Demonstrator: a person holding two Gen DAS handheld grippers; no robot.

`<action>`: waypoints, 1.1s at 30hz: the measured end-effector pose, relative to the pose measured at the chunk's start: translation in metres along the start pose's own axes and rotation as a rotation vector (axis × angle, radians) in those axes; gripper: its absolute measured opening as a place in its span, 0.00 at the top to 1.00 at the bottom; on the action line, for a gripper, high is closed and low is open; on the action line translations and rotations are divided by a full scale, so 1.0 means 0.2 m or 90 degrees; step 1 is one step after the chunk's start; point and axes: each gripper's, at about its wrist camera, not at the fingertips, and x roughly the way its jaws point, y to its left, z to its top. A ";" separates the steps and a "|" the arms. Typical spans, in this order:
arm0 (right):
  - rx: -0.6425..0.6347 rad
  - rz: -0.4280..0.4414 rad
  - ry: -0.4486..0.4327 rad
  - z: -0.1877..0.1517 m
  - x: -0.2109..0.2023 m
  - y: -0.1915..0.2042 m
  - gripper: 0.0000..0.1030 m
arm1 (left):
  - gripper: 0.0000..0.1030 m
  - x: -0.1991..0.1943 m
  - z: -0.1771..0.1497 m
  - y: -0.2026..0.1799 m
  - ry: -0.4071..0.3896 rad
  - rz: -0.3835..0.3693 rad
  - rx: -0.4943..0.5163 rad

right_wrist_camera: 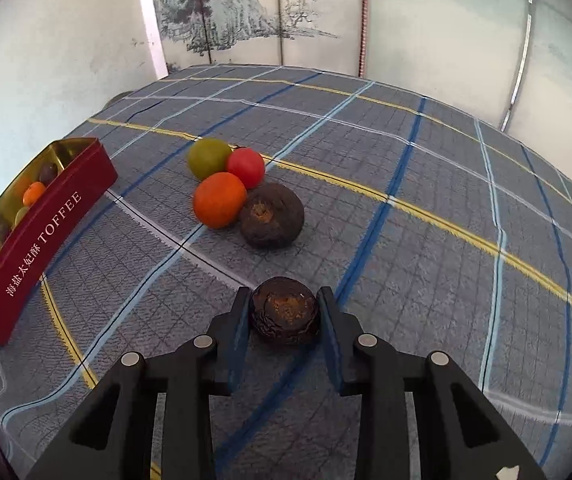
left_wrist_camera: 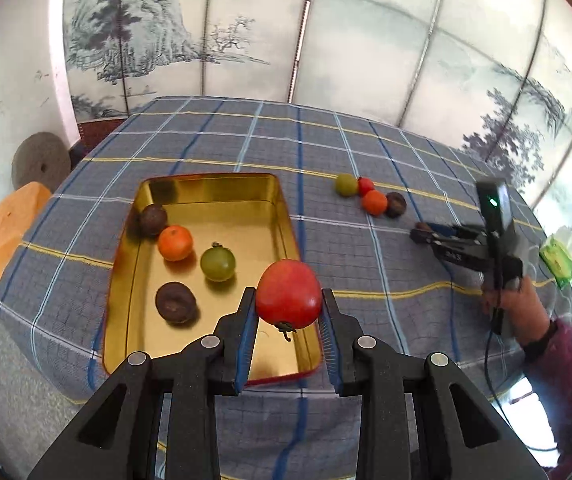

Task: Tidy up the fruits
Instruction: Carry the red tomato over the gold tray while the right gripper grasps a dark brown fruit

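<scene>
Item, left gripper (left_wrist_camera: 288, 312): I am holding a smooth red round fruit (left_wrist_camera: 288, 294) across its widest part, jaws closed on it, above the near end of the gold-lined rectangular tin (left_wrist_camera: 281, 208). I am judging it light, firm, slippery.

Item, right gripper (right_wrist_camera: 283, 312): I am clamping a wrinkled dark brown round fruit (right_wrist_camera: 284, 316), seemingly stiff-skinned and grippy, over the blue plaid tablecloth (right_wrist_camera: 426, 248).

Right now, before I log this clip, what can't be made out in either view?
- Right wrist view: most of the tin's inside is hidden by its red wall; the fruits inside barely show.
- Left wrist view: the right gripper's load can't be made out; it is too small and seen side-on.
- Left wrist view: the red fruit covers part of the tin's rim behind it.
</scene>
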 end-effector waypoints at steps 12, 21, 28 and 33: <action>0.014 -0.028 0.001 -0.03 -0.04 0.00 0.71 | 0.70 0.31 0.21 0.16 0.013 0.046 0.009; 0.017 -0.025 0.000 -0.03 -0.04 0.00 0.71 | 0.69 0.59 0.33 0.25 0.057 0.087 0.007; 0.017 -0.025 0.000 -0.03 -0.04 0.00 0.71 | 0.69 0.68 0.37 0.25 0.072 0.115 0.019; 0.016 -0.026 0.000 -0.03 -0.04 0.00 0.71 | 0.68 0.70 0.38 0.24 0.077 0.139 0.034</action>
